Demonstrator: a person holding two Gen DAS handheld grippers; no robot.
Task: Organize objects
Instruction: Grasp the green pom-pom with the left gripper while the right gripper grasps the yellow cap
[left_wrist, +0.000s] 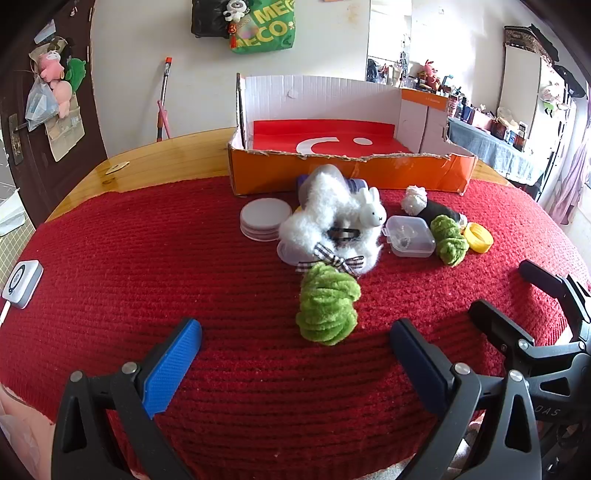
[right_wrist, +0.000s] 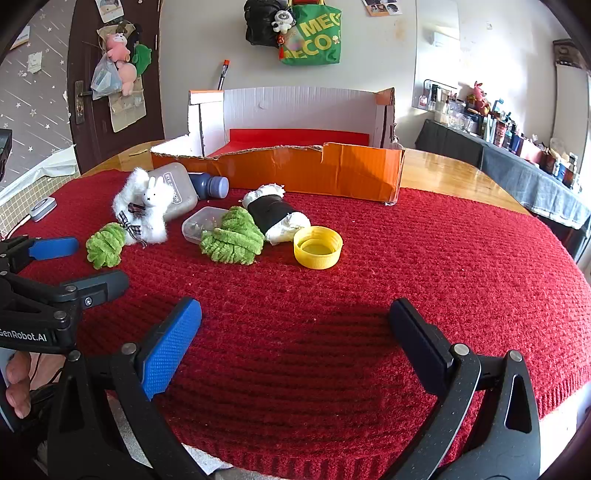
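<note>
Your left gripper (left_wrist: 295, 363) has its fingers spread wide and empty just short of the nearer green chenille bundle (left_wrist: 327, 304), which touches the checked ribbon (left_wrist: 328, 260) of the white fluffy rabbit scrunchie (left_wrist: 330, 221), so a deep grab could snag it and drag the pile. Your right gripper (right_wrist: 295, 345), fingers also apart, faces bare red knitted cloth (right_wrist: 424, 258); the yellow cap (right_wrist: 317, 246) may skid toward the empty orange cardboard box (right_wrist: 314, 171).
</note>
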